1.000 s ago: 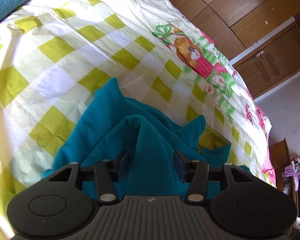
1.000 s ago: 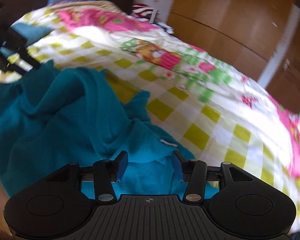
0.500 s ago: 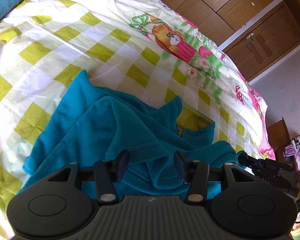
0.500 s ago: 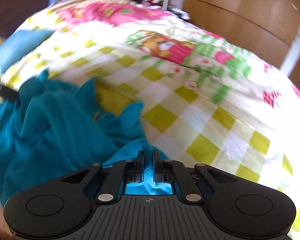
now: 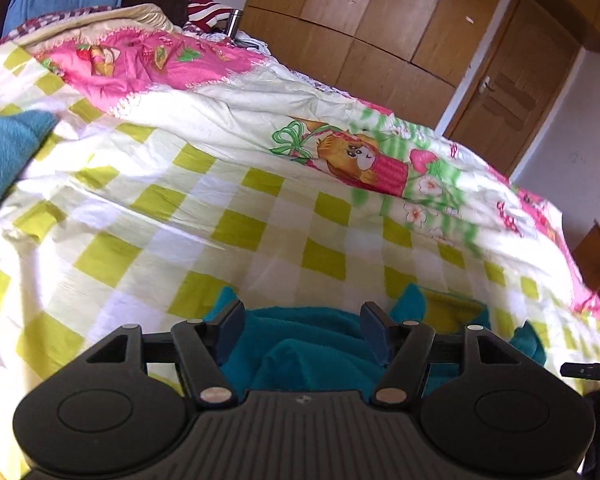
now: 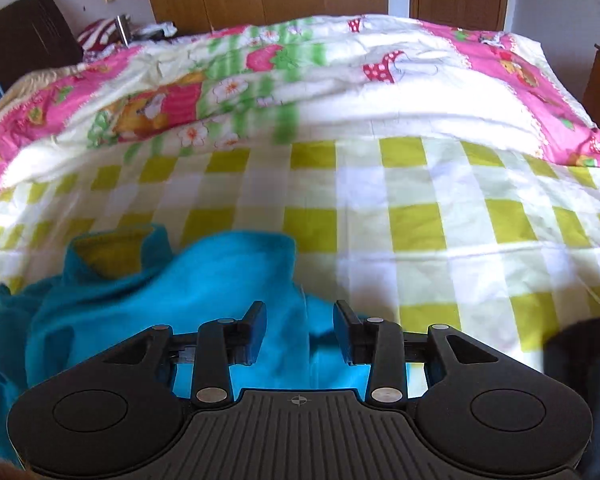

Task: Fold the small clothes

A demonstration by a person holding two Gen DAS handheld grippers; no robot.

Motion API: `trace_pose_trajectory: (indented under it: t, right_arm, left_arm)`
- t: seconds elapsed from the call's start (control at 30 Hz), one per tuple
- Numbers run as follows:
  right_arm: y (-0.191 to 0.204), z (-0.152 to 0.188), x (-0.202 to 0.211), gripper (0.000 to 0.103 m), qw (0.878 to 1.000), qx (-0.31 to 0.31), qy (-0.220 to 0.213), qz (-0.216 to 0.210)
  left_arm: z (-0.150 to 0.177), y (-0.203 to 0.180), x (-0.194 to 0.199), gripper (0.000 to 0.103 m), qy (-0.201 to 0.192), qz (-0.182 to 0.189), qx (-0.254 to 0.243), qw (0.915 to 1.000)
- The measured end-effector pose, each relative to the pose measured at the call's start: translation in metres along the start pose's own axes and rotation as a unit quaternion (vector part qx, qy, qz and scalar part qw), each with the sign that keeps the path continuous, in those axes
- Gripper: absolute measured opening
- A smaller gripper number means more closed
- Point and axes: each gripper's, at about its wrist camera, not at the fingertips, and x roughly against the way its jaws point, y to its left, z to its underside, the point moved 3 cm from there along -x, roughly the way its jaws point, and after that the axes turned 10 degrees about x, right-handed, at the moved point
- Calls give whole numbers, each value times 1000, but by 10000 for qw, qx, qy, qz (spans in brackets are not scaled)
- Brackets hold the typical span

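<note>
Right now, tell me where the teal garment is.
The teal garment lies crumpled on the checked bedspread, low and left in the right wrist view, beneath both open grippers.

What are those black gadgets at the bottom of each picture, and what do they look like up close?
They are handheld grippers. The left gripper and right gripper look alike: matte black plastic, a ribbed centre plate with a small crosshair mark, a round disc on each side, silver pivot pins, and two fingers tipped with dark blue pads. No cables, hands or sleeves show.
</note>
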Motion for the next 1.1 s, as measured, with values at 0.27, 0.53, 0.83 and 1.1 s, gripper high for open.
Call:
trace_pose_trajectory:
  t: [0.27, 0.53, 0.83, 1.1]
  right_arm:
    - [36, 17, -17, 36, 9959, 887, 24, -186]
    - [-8, -7, -33, 37, 9998, 144, -122, -53]
    - [-9, 24, -37, 39, 9971, -362, 91, -656]
    - [8, 25, -35, 39, 9976, -42, 215, -655]
  left_arm:
    - [54, -39, -26, 75, 1728, 133, -1383, 9751]
    - [-20, -38, -66, 80, 1050, 871, 1066, 9849]
    - [-2, -1, -40, 83, 458, -386, 1200, 9910]
    - [43, 6, -22, 82, 1149, -795, 90, 9901]
